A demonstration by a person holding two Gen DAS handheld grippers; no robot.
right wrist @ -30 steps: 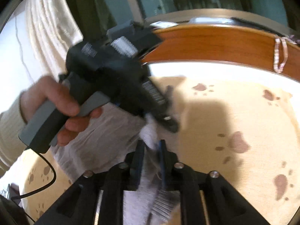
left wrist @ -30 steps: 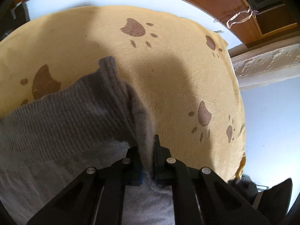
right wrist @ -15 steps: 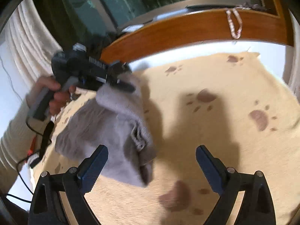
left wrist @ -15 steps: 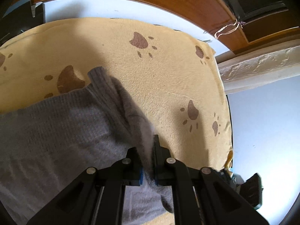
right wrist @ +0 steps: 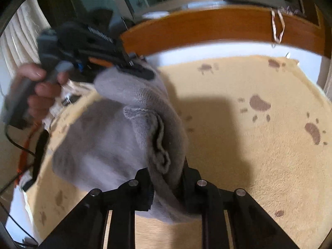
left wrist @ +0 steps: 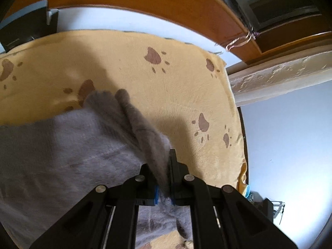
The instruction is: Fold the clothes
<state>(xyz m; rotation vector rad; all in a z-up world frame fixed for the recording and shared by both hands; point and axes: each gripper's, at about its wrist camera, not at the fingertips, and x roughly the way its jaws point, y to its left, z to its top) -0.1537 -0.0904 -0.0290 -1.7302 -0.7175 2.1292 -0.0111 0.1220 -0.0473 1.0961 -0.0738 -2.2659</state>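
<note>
Where grey sweater (right wrist: 116, 145) bunches, paw-print blanket (right wrist: 259, 145).

Sweater (left wrist: 62, 145) lies on the blanket (left wrist: 186, 87), bunched toward its left; headboard (right wrist: 207, 29) stands behind

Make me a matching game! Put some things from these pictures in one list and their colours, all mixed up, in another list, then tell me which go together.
Things:
1. knitted sweater
2. fleece blanket with paw prints
3. curved wooden board behind the blanket
4. left gripper

Colours:
A. black
B. yellow
C. grey
D. orange-brown

Pairs: 1-C, 2-B, 3-D, 4-A
</note>
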